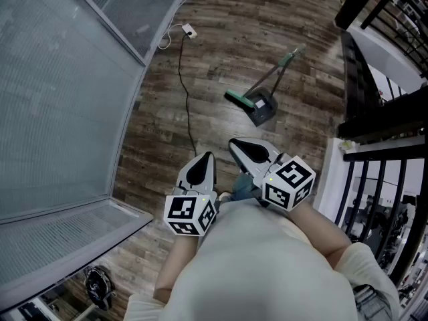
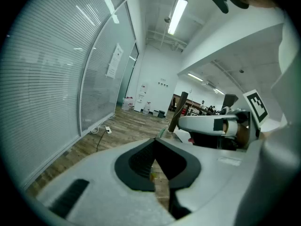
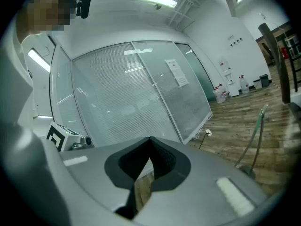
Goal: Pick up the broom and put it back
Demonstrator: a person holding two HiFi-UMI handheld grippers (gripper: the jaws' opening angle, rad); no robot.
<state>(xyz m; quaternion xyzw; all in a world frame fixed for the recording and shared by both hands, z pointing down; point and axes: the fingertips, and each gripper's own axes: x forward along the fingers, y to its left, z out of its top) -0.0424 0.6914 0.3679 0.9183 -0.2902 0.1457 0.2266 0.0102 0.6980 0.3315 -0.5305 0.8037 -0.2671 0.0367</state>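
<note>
The broom (image 1: 271,77) lies on the wooden floor ahead of me, its green head (image 1: 235,97) next to a dark dustpan (image 1: 263,107). In the right gripper view the broom's thin pale handle (image 3: 256,135) slants up at the right. Both grippers are held close to my body, well short of the broom. My left gripper (image 1: 208,155) (image 2: 155,139) has its jaws together with nothing between them. The right gripper (image 1: 232,141) (image 3: 149,138) is beside it, its tips meeting, and it is also empty.
A glass partition with blinds (image 1: 60,79) runs along the left. A black cable (image 1: 184,92) crosses the floor from a white plug (image 1: 189,31). Black railings and a white ledge (image 1: 374,112) stand at the right. A round weight (image 1: 99,286) lies at the bottom left.
</note>
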